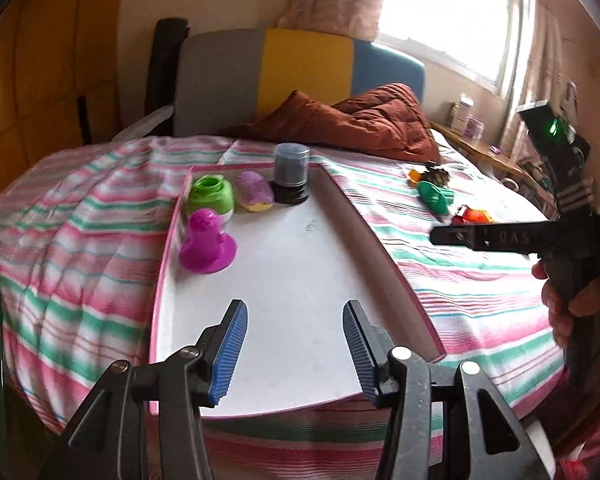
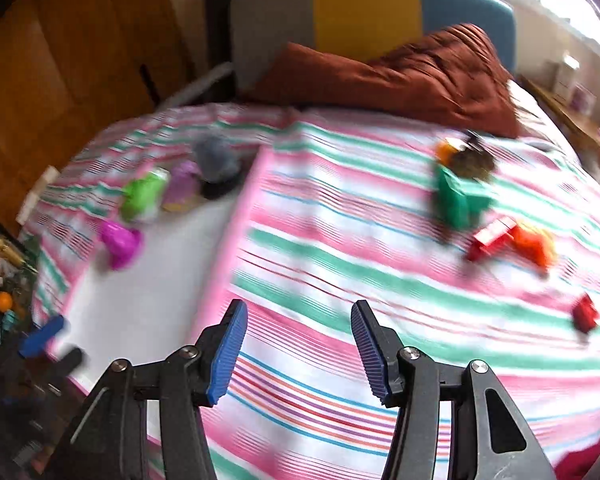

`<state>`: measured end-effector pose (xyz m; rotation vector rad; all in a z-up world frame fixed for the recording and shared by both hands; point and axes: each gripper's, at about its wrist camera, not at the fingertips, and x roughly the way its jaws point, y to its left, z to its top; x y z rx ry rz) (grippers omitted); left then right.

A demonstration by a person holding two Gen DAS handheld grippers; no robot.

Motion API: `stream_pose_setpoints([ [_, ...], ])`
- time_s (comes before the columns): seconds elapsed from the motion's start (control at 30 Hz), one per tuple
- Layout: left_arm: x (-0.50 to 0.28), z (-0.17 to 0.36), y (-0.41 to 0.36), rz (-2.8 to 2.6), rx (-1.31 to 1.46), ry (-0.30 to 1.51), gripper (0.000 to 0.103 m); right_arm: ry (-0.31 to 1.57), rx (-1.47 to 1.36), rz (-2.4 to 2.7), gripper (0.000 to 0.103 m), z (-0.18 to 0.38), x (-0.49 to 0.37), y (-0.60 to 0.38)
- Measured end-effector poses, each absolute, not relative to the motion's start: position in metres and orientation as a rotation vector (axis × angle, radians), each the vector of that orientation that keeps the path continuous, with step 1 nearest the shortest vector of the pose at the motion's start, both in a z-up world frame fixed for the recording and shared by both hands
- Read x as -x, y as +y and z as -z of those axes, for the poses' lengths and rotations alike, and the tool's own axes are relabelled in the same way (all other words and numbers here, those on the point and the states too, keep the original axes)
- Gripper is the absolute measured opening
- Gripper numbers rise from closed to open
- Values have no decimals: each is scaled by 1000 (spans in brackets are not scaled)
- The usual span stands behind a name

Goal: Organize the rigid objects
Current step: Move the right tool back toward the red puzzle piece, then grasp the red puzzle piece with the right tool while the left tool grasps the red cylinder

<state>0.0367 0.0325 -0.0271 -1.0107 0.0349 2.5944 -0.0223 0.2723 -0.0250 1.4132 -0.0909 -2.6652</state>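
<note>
Four small toys sit in the tray's (image 1: 380, 232) far corner; both grippers, left (image 1: 296, 350) and right (image 2: 300, 350), fingers spread empty; the green toy (image 2: 460, 196) on the bed looks light, rigid, best pinched across its body.

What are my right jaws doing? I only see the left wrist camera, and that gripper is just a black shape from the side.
Observer: The right gripper has its jaws open, holding nothing, above the striped blanket.
Operator: Are there toys I can't see?
Observer: Yes. A small red block lies alone on the blanket, nearer to you than the red and orange toy.
Operator: Anything beside the bed?
Observer: Past the blanket's left edge there is blurred clutter, including an orange round thing. I cannot tell what it is.
</note>
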Motion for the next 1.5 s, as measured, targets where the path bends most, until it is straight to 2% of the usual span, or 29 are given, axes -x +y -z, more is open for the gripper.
stream_pose_setpoints([
  [0.13,-45,26,42,-2575,956,99,50,-63,-1579,2678,59,43,15,321],
  [0.37,-53,23,65,-2527,949,146,50,-166,-1710,2816,61,45,16,427],
  [0.47,-55,18,71,-2503,954,119,50,-209,-1731,2896,70,41,23,473],
  [0.53,-56,17,77,-2483,965,107,50,-264,-1735,2936,80,40,27,503],
  [0.8,-59,9,103,-2415,995,102,50,-440,-1791,2944,81,60,35,551],
  [1.07,-59,6,140,-2354,996,119,50,-407,-1826,2906,70,69,39,550],
  [1.2,-59,3,163,-2320,982,153,50,-390,-1841,2912,49,70,39,553],
  [1.43,-43,3,214,-2253,998,185,50,-470,-1799,2834,49,67,33,544],
  [1.5,-33,9,234,-2225,1025,212,50,-435,-1817,2819,50,69,33,540],
])
